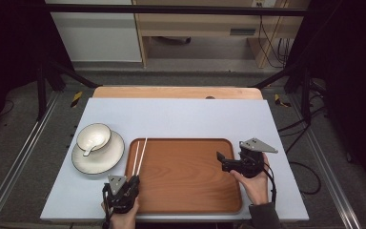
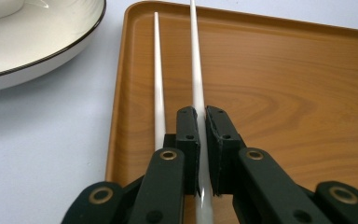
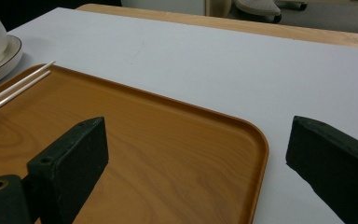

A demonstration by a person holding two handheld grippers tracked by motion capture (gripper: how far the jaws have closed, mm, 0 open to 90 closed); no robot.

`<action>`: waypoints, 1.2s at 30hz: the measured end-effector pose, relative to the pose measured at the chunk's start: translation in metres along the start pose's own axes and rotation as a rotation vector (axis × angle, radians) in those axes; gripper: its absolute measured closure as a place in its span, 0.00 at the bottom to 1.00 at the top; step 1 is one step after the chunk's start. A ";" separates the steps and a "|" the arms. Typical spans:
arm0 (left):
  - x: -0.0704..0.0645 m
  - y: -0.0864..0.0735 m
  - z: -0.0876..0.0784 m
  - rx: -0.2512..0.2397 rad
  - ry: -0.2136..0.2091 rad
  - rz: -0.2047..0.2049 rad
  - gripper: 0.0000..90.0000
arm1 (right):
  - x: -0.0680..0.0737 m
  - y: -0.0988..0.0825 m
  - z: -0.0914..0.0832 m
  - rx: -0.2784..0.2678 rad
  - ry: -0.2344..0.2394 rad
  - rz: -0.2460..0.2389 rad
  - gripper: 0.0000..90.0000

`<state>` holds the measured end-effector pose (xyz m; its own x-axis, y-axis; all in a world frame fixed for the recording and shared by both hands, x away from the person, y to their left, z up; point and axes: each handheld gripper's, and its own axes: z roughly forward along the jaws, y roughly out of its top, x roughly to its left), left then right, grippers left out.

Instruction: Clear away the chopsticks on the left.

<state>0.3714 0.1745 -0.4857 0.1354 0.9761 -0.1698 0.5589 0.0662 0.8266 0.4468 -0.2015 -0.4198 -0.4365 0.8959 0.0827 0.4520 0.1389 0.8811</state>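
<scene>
A wooden tray (image 1: 186, 176) sits on a pale blue table (image 1: 181, 114), and two white chopsticks (image 1: 138, 156) lie along the tray's left edge, their long axis running from near to far and leaning slightly right at the far end. The left gripper (image 1: 132, 182), held at the tray's near left corner, points along that same axis: in the left gripper view its black jaws are pinched closed on the near end of the right-hand chopstick (image 2: 197, 70), while the other chopstick (image 2: 158, 79) lies just beside the jaws on the left, outside the grip, its far tip close to the held one. To the left of the tray stands a white plate (image 1: 112, 160) carrying a bowl (image 1: 94, 136) and a spoon (image 1: 88, 150). The right gripper (image 1: 220, 161) hovers over the tray's right side, jaws spread wide and empty, well apart from the chopsticks. The left hand (image 1: 121, 220) is clearly the nearer one, so any move of the chopsticks falls to it.
</scene>
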 end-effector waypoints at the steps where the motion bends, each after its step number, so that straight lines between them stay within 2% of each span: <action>1: 0.000 0.000 0.000 0.004 0.000 0.000 0.93 | 0.000 0.000 0.000 0.000 -0.001 0.000 0.06; 6: 0.000 0.000 0.002 0.025 0.005 -0.005 0.93 | 0.000 0.000 -0.001 -0.001 0.001 0.002 0.06; 18: -0.002 0.002 0.006 0.063 0.012 0.013 0.93 | 0.000 0.000 0.000 0.000 0.000 0.001 0.06; 32: -0.001 0.003 0.006 0.065 -0.008 0.029 0.91 | 0.000 0.000 0.000 -0.001 0.000 -0.002 0.07; 36: -0.001 0.003 0.005 0.053 -0.033 0.029 0.89 | -0.001 0.001 -0.002 -0.010 0.000 0.003 0.07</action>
<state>0.3768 0.1723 -0.4855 0.1784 0.9702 -0.1638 0.5965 0.0258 0.8022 0.4457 -0.2030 -0.4183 -0.4351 0.8963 0.0856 0.4459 0.1319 0.8853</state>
